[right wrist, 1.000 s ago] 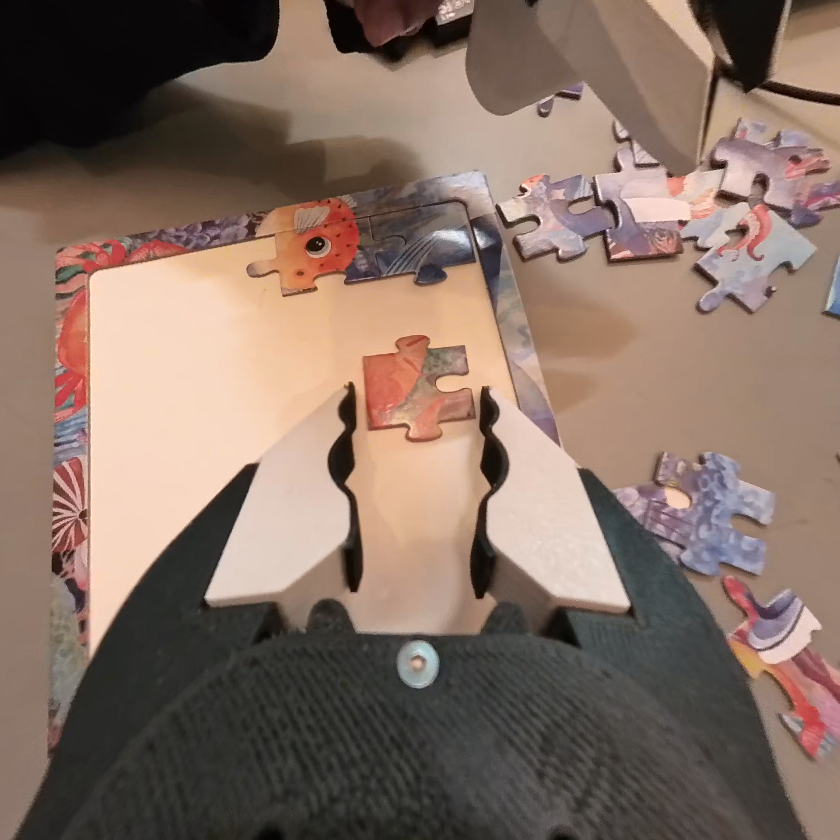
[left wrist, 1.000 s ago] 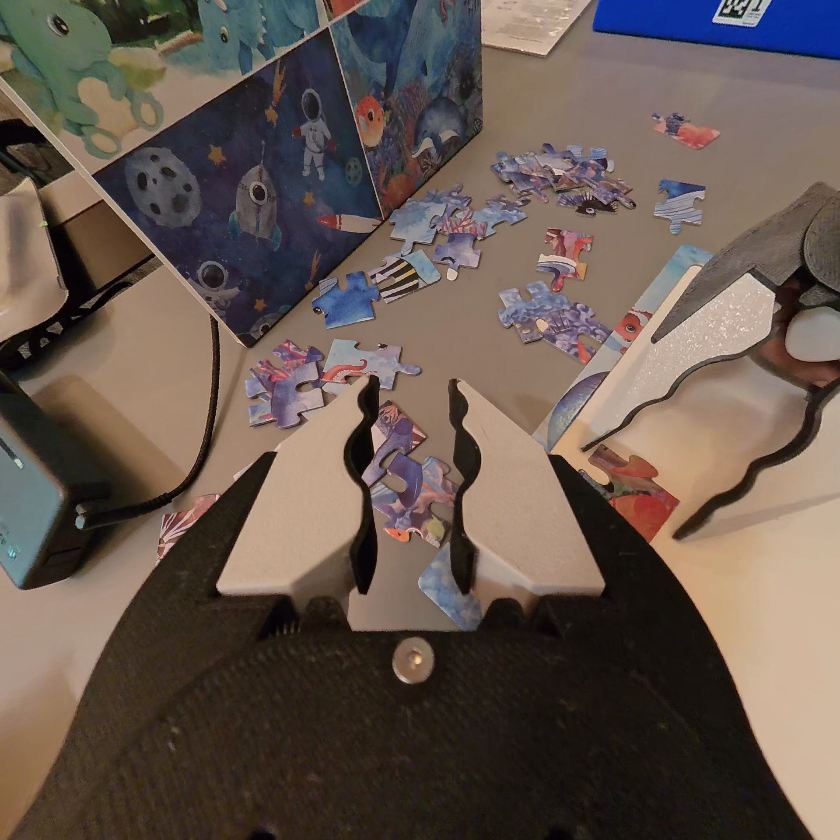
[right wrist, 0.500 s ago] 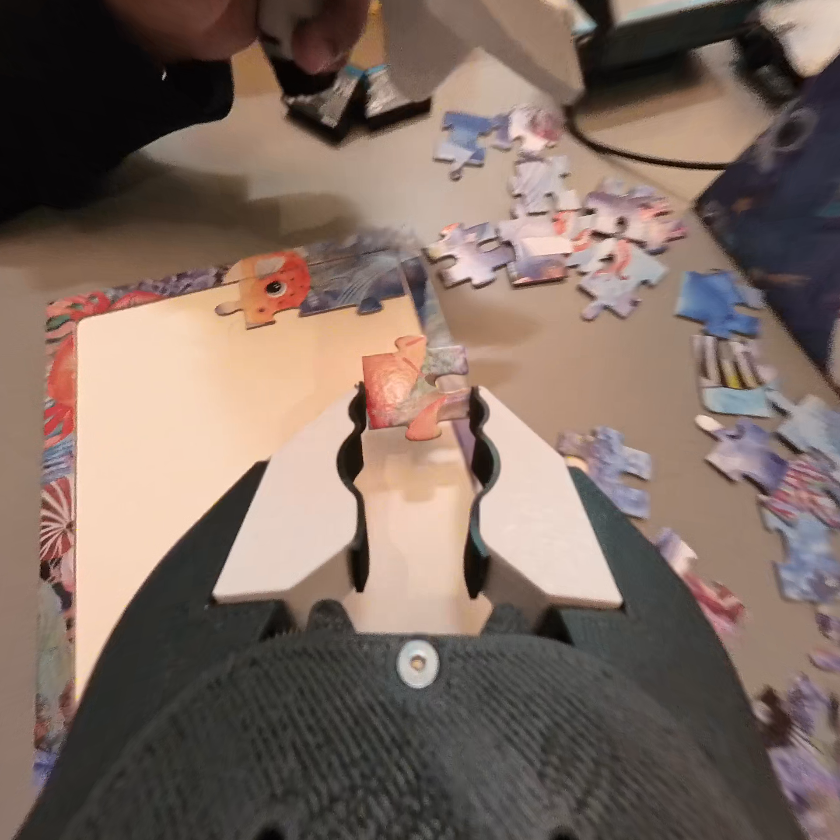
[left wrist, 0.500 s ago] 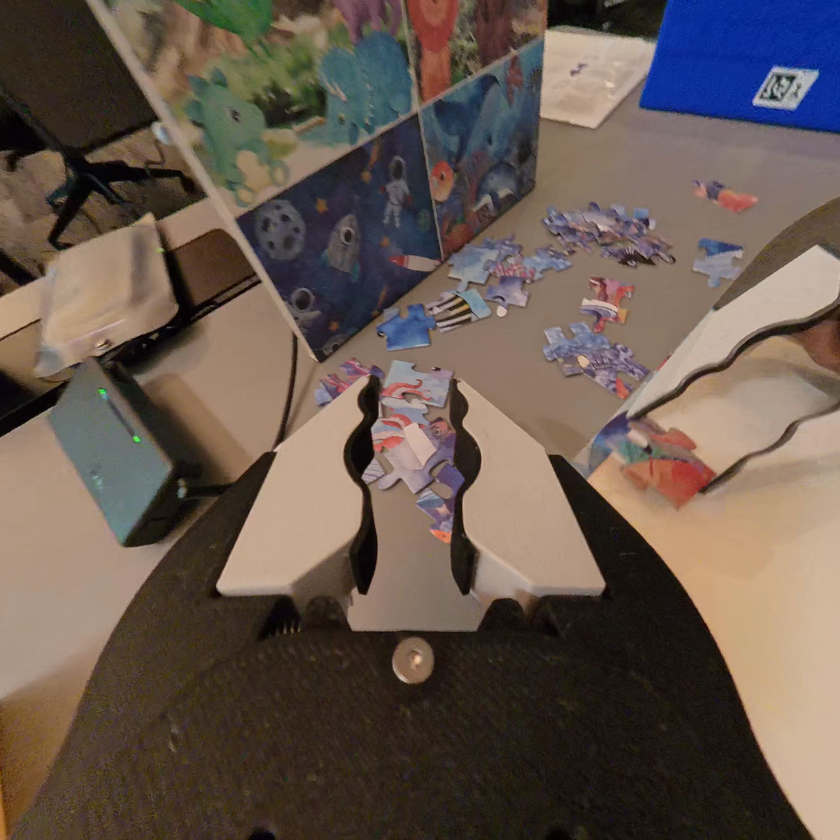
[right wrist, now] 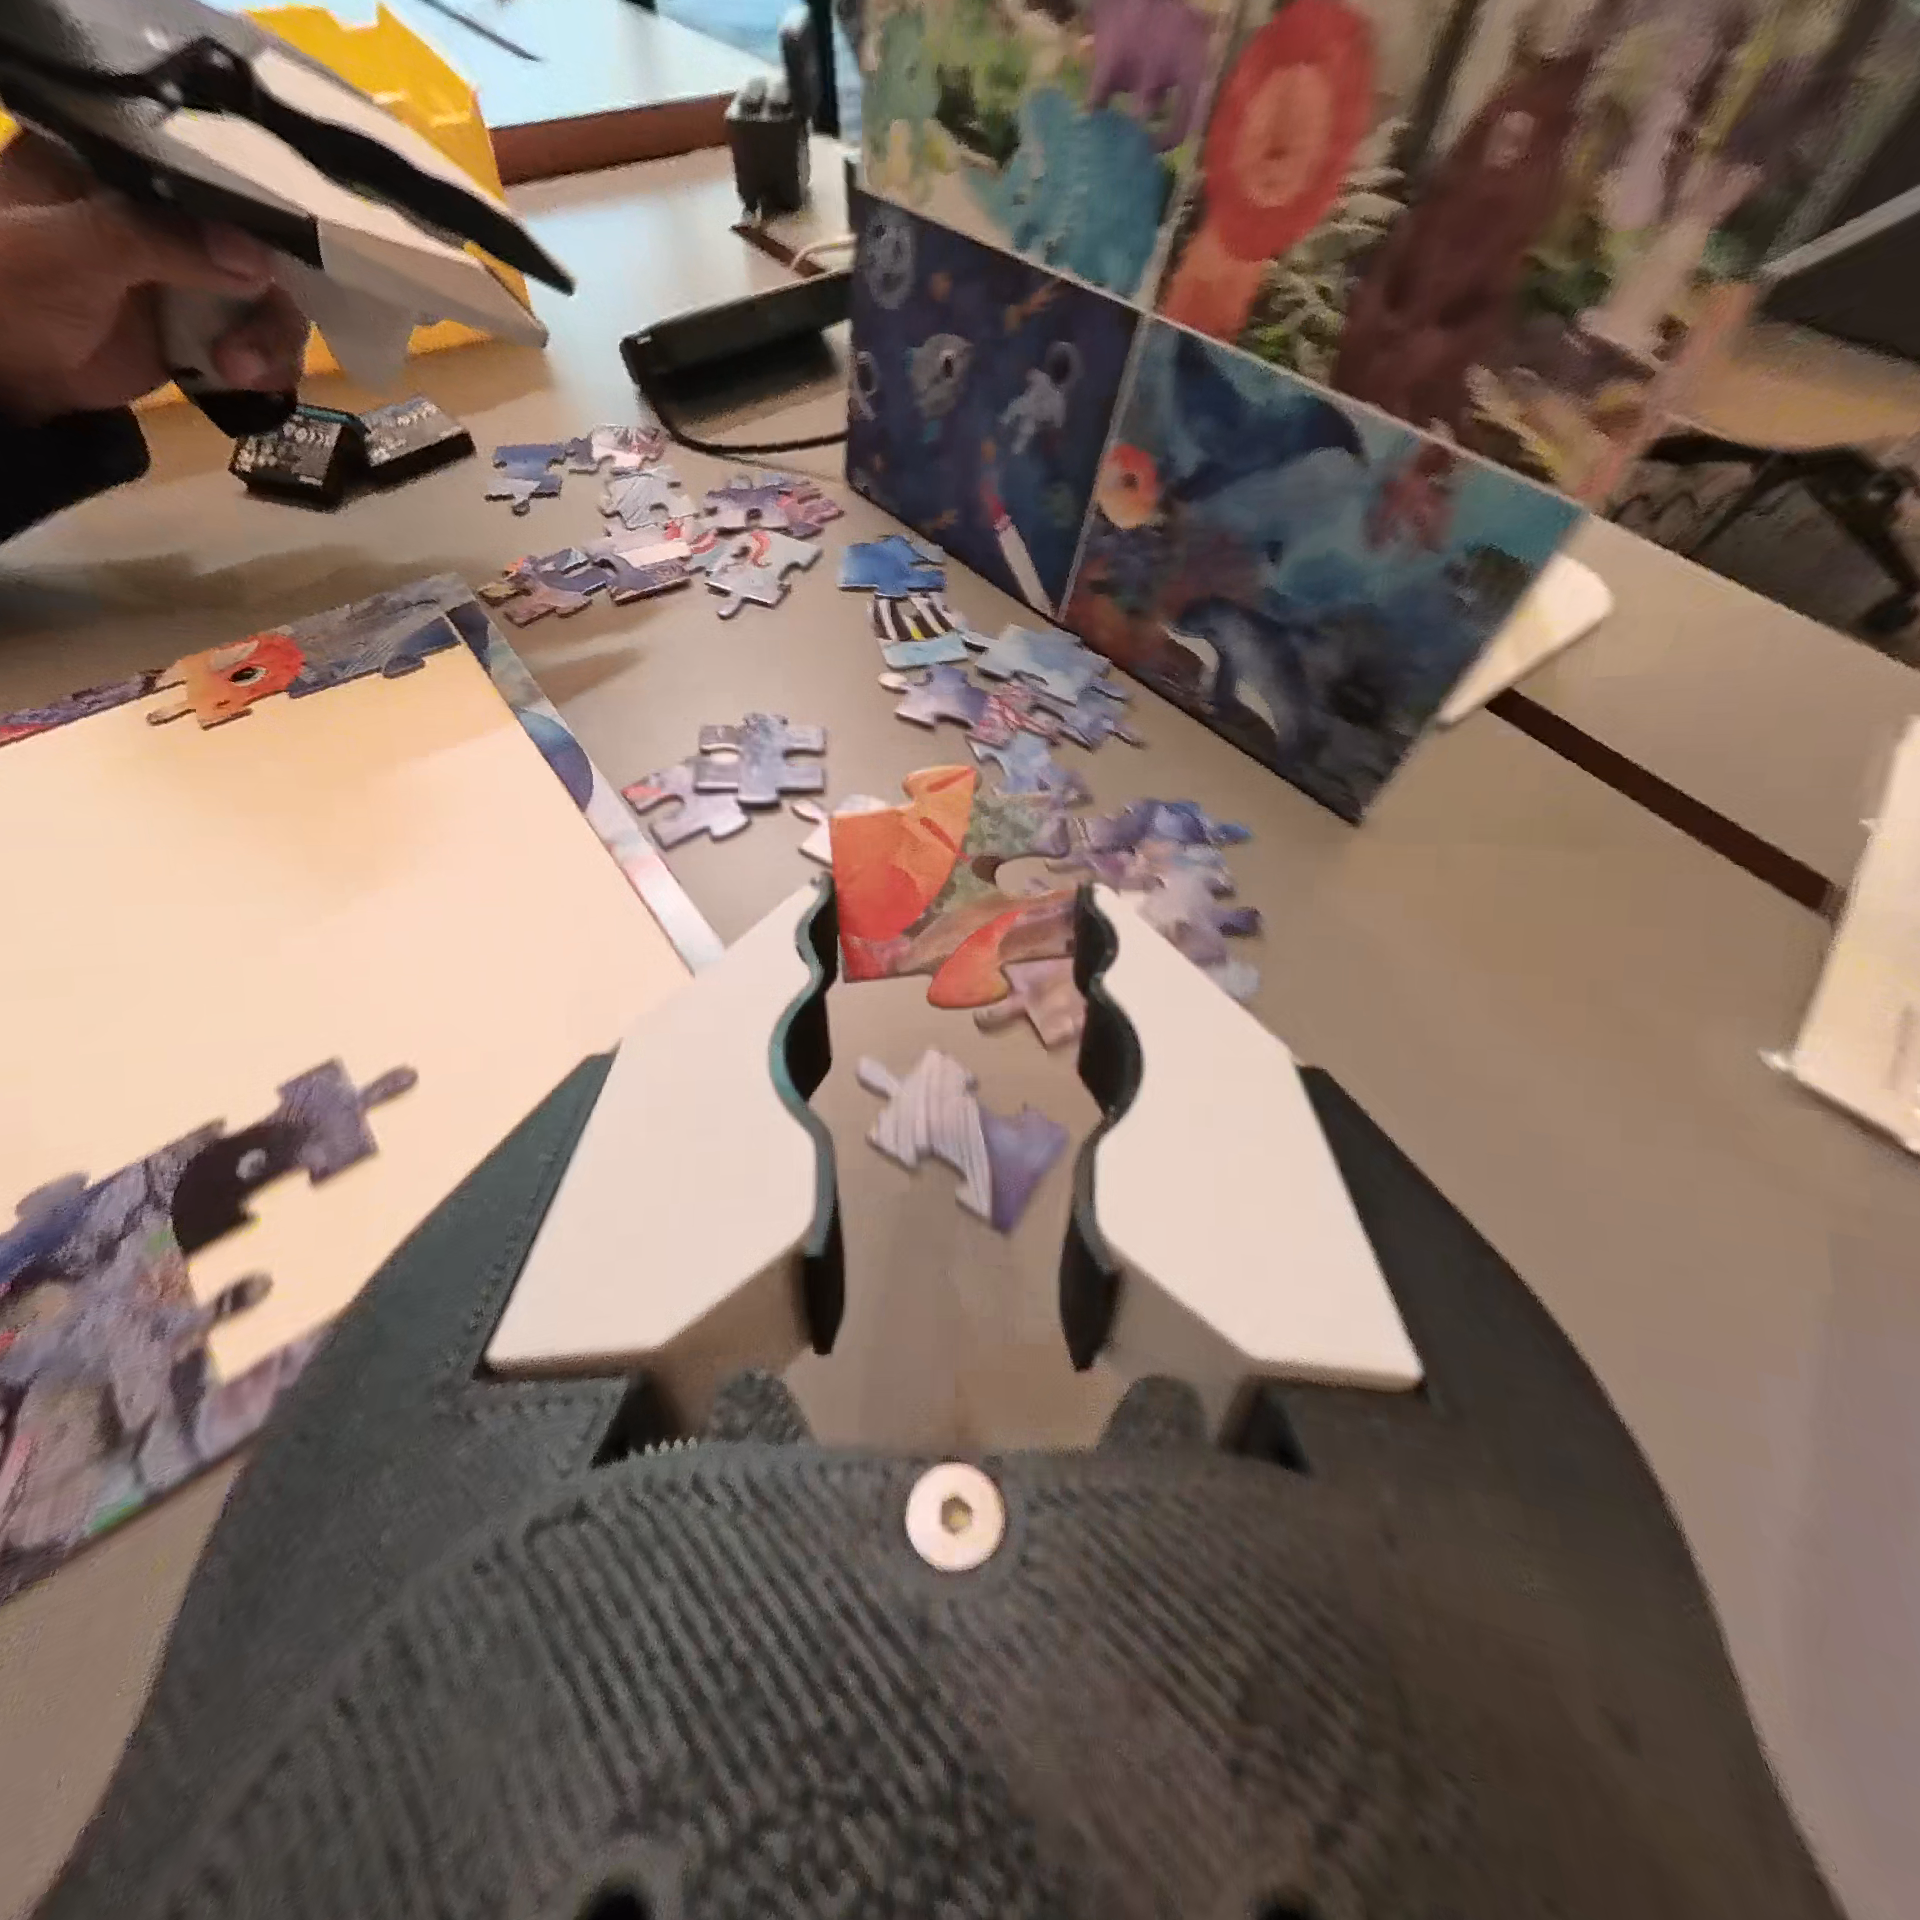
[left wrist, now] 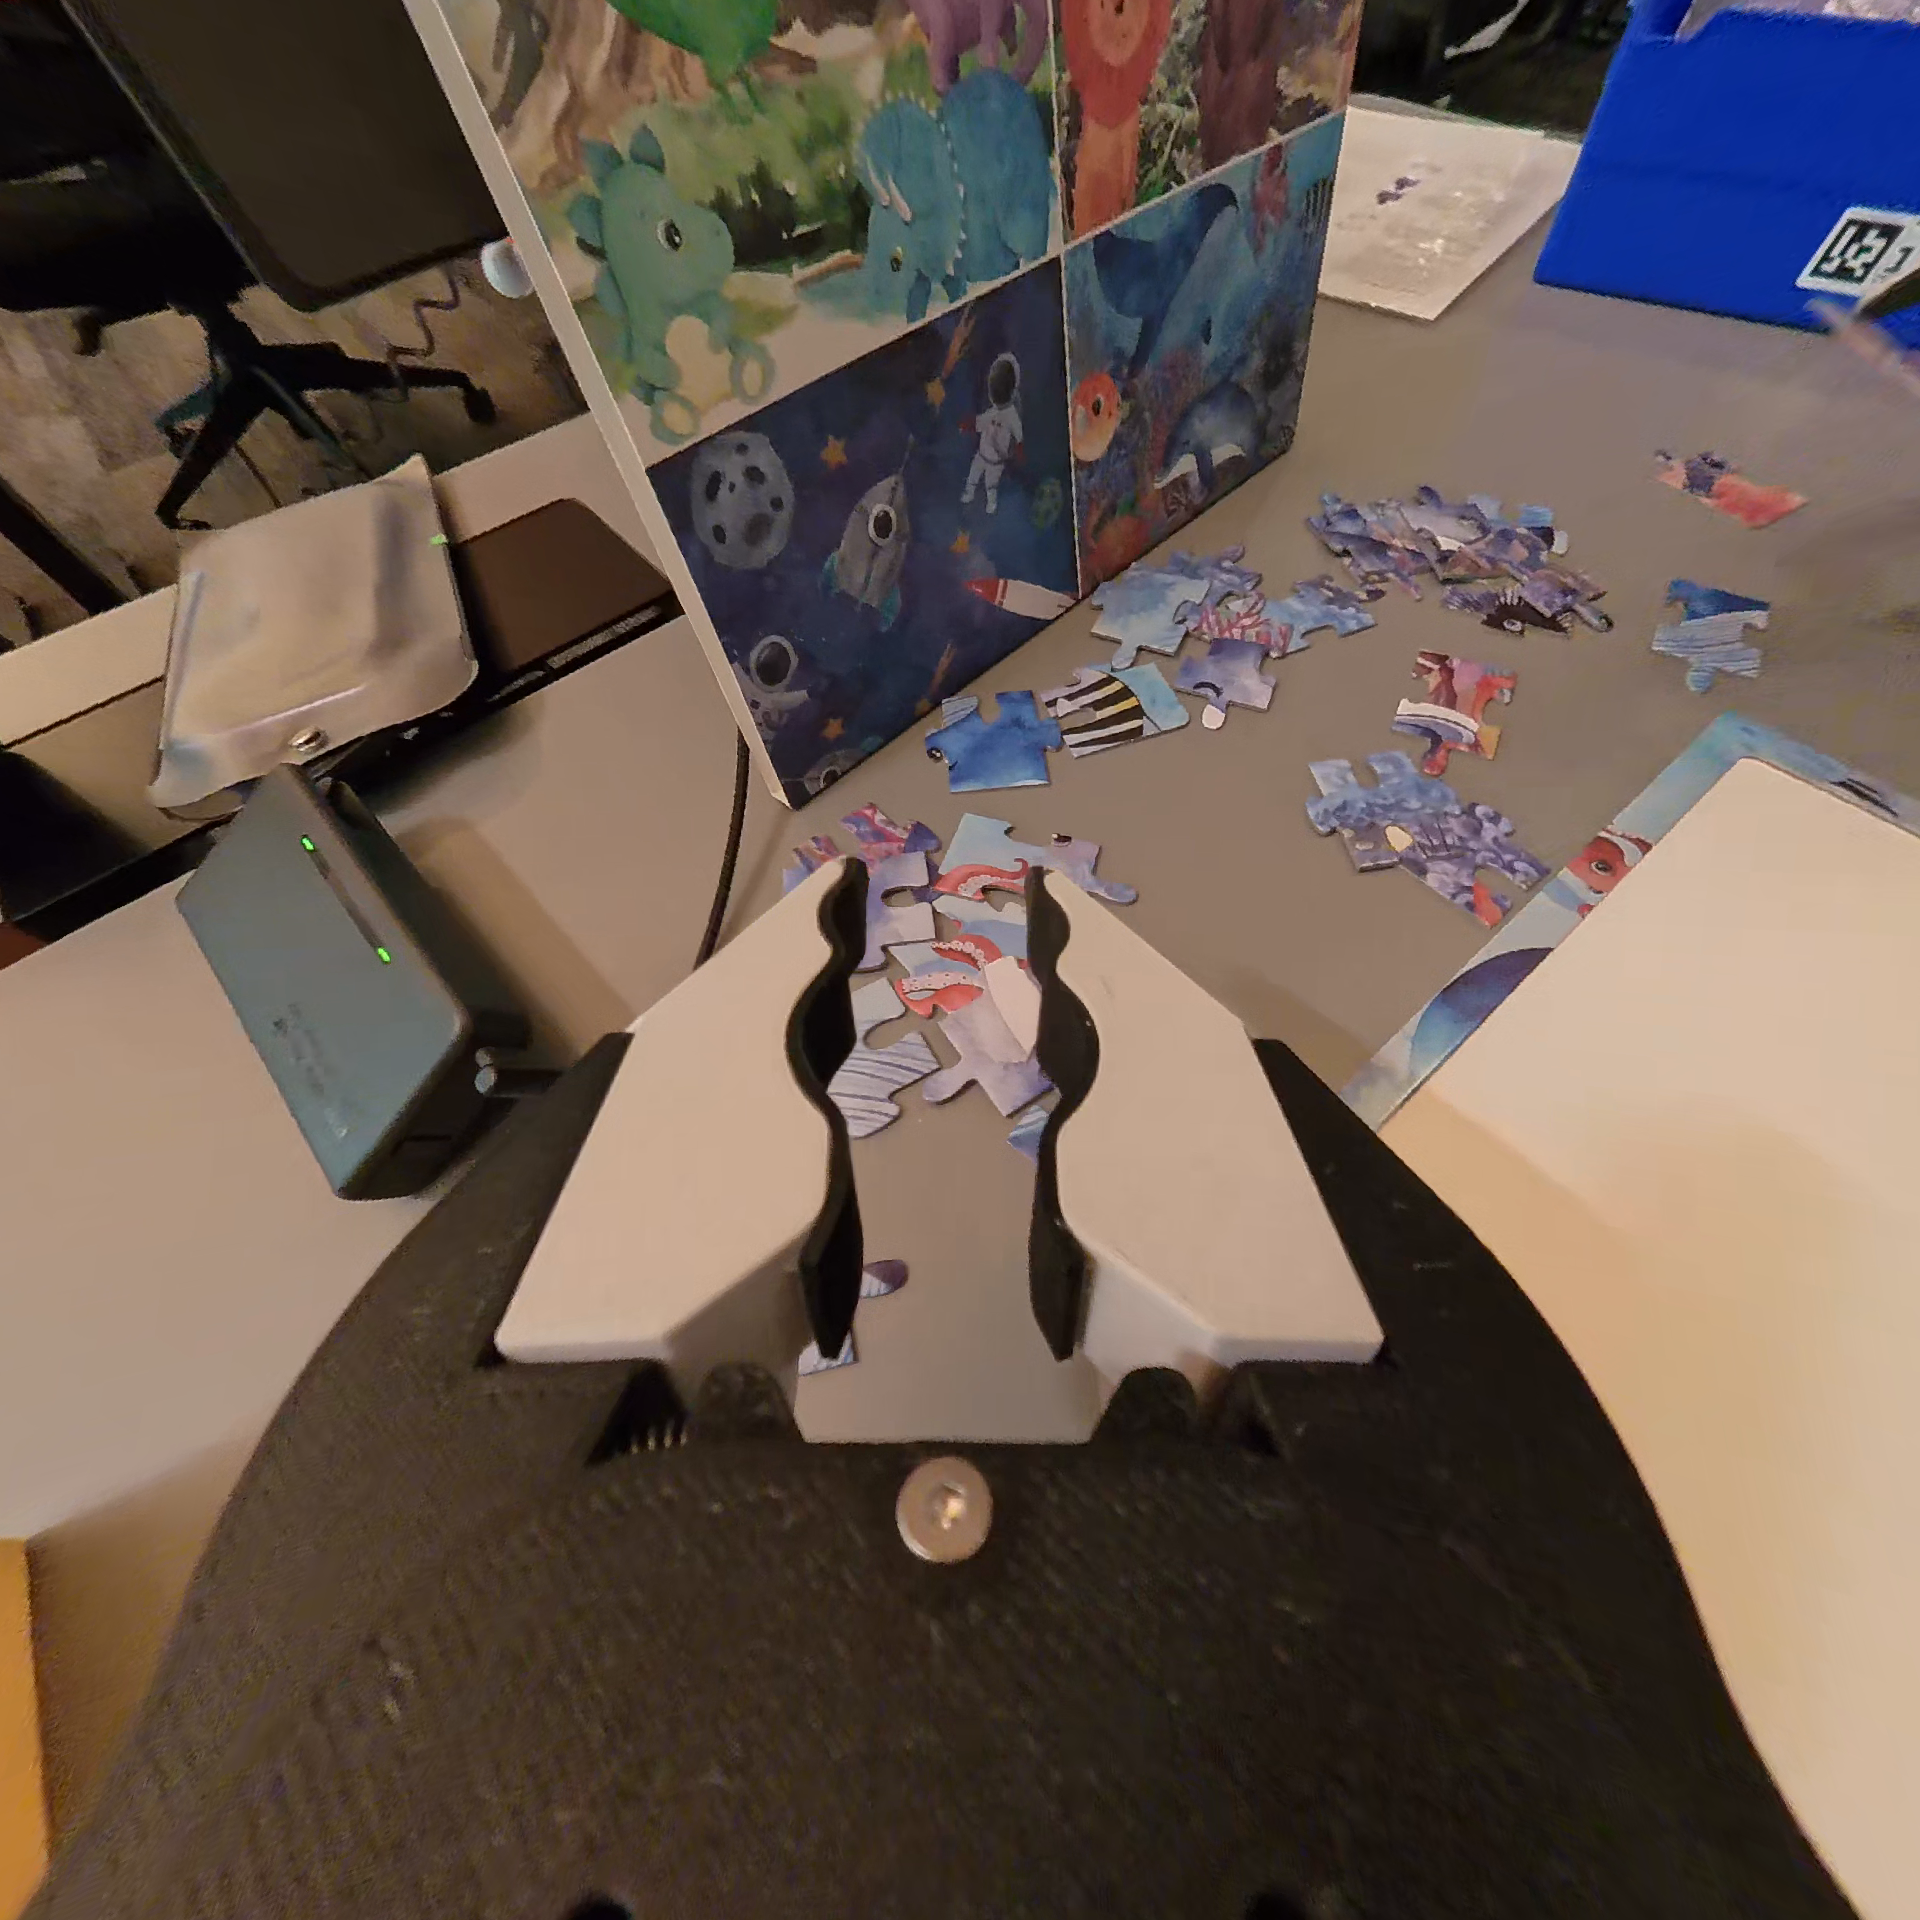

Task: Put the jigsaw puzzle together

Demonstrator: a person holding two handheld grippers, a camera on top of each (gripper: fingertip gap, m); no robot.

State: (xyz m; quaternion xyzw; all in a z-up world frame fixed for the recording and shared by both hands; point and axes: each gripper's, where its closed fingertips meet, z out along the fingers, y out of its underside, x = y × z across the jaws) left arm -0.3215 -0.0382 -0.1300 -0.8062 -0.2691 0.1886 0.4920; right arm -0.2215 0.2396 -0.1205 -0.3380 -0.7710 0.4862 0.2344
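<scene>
My right gripper (right wrist: 956, 896) is shut on an orange and green puzzle piece (right wrist: 925, 883). It holds the piece in the air, right of the puzzle tray (right wrist: 260, 883) and over loose pieces (right wrist: 966, 1138) on the grey table. The tray holds an orange fish piece (right wrist: 223, 681) at its far edge and a dark purple patch (right wrist: 156, 1247) at its near corner. My left gripper (left wrist: 943, 878) is open and empty, raised above a cluster of loose pieces (left wrist: 951, 987). It also shows in the right wrist view (right wrist: 540, 307), held by a hand. The tray (left wrist: 1662, 1039) lies to its right.
The picture box (left wrist: 935, 468) stands upright behind the loose pieces (left wrist: 1423, 831). A dark device with green lights (left wrist: 322, 997) and a black cable (left wrist: 732, 831) sit left. A blue bin (left wrist: 1745, 156) is far right. Two black blocks (right wrist: 343, 447) lie beyond the tray. My hands' fingertips stand some 30 centimeters from each other.
My right gripper closed on the orange piece in the tray, lifted it and carried it right, off the tray. My left gripper pulled back and rose from the loose pieces, still open.
</scene>
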